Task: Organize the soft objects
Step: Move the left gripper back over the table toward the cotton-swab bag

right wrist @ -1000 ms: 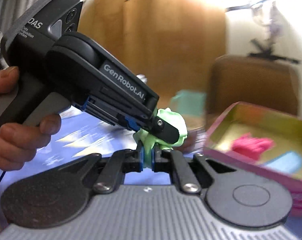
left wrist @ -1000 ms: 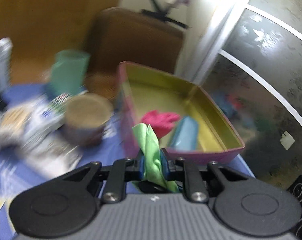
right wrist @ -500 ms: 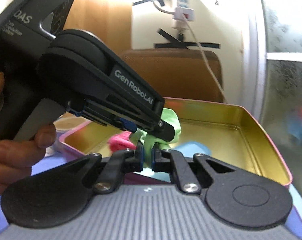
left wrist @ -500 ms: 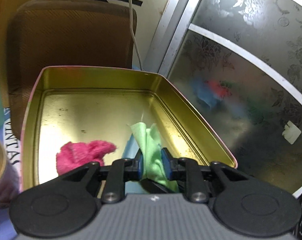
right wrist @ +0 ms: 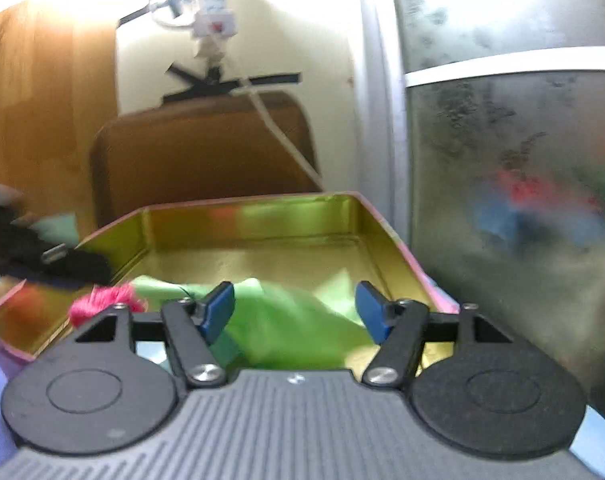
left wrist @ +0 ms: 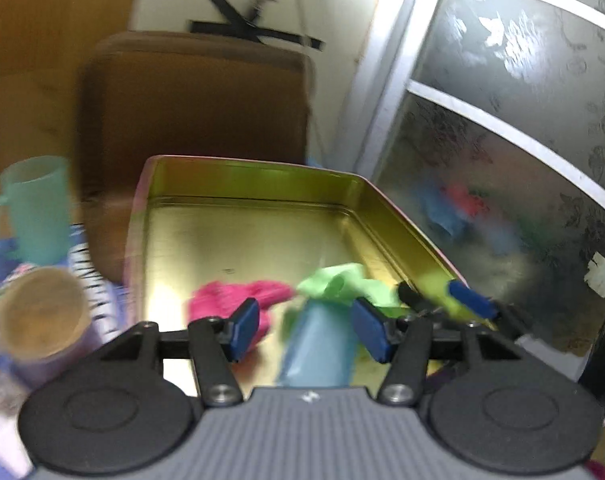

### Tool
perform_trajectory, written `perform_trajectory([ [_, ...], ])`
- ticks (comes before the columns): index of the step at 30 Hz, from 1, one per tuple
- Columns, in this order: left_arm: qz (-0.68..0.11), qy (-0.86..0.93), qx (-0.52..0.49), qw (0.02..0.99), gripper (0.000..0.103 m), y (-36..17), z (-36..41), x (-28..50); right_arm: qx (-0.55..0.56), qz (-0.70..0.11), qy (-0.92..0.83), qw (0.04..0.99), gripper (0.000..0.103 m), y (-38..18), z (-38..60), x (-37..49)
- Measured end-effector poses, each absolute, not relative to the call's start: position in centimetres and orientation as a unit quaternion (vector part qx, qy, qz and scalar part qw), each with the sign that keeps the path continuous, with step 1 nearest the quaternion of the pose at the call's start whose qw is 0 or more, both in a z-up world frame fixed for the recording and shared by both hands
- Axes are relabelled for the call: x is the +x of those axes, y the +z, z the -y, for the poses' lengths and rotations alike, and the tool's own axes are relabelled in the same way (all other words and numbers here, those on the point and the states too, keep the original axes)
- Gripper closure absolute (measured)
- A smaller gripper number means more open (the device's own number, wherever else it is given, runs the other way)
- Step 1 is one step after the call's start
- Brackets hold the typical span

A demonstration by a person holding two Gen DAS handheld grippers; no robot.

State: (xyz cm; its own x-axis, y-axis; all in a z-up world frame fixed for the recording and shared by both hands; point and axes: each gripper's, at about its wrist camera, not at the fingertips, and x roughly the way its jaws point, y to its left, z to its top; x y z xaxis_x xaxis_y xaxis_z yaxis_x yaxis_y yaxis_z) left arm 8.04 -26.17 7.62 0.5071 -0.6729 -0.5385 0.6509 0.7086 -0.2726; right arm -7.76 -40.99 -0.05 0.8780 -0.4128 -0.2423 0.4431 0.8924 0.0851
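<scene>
**A:** Left wrist view first. Where does the green cloth (left wrist: 344,282) lie from the left tool (left wrist: 306,326)?

**B:** Straight ahead and a little right, down in the gold tin (left wrist: 238,184), draped over the far end of the blue roll (left wrist: 316,346). The pink cloth (left wrist: 238,300) sits to its left. The jaws are opening, and the pads press on nothing; only the blue roll shows between them. The right tool's blue pad (left wrist: 470,306) pokes in from the right, just beside the green cloth.

**A:** And the right wrist view?

**B:** The green cloth (right wrist: 286,320) fills the gap of the right tool (right wrist: 296,314), spread crosswise in the tin's near end. Those jaws are opening too, with the pads clear of the fabric. I'd judge the right tool nearer, so both can simply back out.
</scene>
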Motion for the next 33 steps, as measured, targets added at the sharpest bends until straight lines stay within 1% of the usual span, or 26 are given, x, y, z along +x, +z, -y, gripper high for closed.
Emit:
perform_trajectory([
  [4,-0.312,-0.347,-0.041,0.884,0.050,7.0,19.6,7.5,0.079,-0.082,-0.210,0.971,0.030,0.8,40.4,-8.1],
  [9,-0.324,-0.246,-0.058,0.912,0.050,4.6,9.9,7.5,0.062,-0.055,-0.155,0.984,0.030,2.1,37.1,-7.9],
  [14,-0.339,-0.113,-0.091,0.929,0.050,1.8,0.9,8.2,0.021,-0.064,-0.048,0.997,0.031,3.5,31.4,-5.6],
  [19,-0.320,-0.071,-0.122,0.937,0.050,0.8,-3.4,8.3,-0.046,-0.103,0.041,0.993,0.032,4.0,25.0,-1.9],
  [22,-0.304,-0.069,-0.121,0.943,0.050,0.5,-4.0,8.0,-0.117,-0.117,0.065,0.984,0.037,4.0,21.4,1.0],
  [24,-0.299,-0.074,-0.119,0.944,0.049,0.6,-3.9,7.6,-0.146,-0.136,0.066,0.978,0.040,4.3,20.2,3.8],
  [26,-0.292,-0.082,-0.114,0.946,0.049,0.6,-3.8,7.3,-0.136,-0.175,0.064,0.973,0.047,5.0,20.1,7.5],
  [27,-0.289,-0.083,-0.113,0.947,0.048,0.6,-3.9,7.2,-0.116,-0.204,0.063,0.970,0.048,5.4,20.4,9.5],
  [31,-0.285,-0.087,-0.123,0.946,0.046,0.5,-4.0,6.9,0.001,-0.333,0.084,0.939,0.049,5.8,21.9,16.8],
  [33,-0.286,-0.089,-0.135,0.945,0.046,0.4,-4.3,7.0,0.043,-0.373,0.064,0.925,0.048,5.7,22.7,19.5],
])
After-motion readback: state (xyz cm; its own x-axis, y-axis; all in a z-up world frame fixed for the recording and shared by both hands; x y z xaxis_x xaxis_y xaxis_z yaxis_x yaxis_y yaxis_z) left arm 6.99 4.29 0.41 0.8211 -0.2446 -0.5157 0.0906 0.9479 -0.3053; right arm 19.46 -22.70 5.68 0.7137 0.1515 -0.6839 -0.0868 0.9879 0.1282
